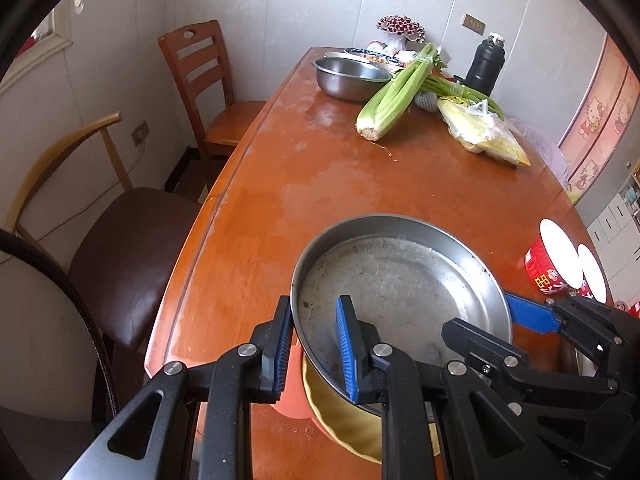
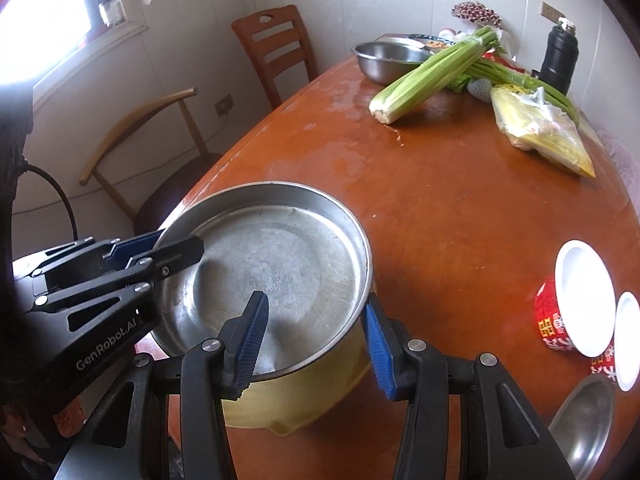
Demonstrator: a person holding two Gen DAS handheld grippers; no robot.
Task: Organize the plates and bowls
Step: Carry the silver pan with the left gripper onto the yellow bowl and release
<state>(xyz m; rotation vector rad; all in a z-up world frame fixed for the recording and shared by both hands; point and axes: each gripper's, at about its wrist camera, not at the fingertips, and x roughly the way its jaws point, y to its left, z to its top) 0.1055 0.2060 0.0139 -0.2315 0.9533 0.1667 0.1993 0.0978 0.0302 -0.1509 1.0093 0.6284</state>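
Gripping a steel pan (image 1: 400,284) by its rim, left gripper (image 1: 316,344) at 7 o'clock, jaws narrow and clamped on the wall. Right gripper (image 2: 316,340) pinches the rim at 5 o'clock, jaws partly apart. Pan sits tilted above a yellow dish (image 2: 304,396) on the wooden table (image 1: 340,168). Red bowls (image 2: 560,320) at 3 o'clock, celery (image 1: 396,92) at 12.
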